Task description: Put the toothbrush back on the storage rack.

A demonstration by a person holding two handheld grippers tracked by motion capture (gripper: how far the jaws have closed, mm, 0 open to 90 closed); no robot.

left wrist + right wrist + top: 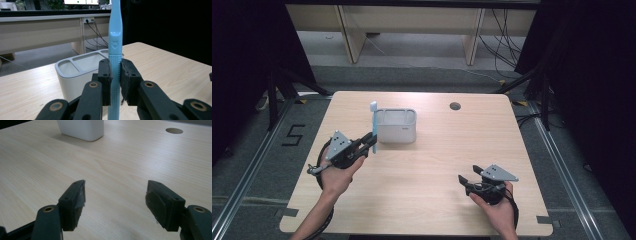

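The left gripper (pixel 115 82) has its jaws clamped on the ribbed lower handle of a light, stiff, probably slippery blue toothbrush (pixel 115 45), held upright just beside the white divided holder (pixel 396 125), while the right gripper (pixel 115 202), jaws apart, hovers over the surface (pixel 120 162).

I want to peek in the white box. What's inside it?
The white holder has open compartments on top, and the parts showing look empty. The blue toothbrush, held upright in the left gripper, covers the holder's far end, so that part stays unknown.
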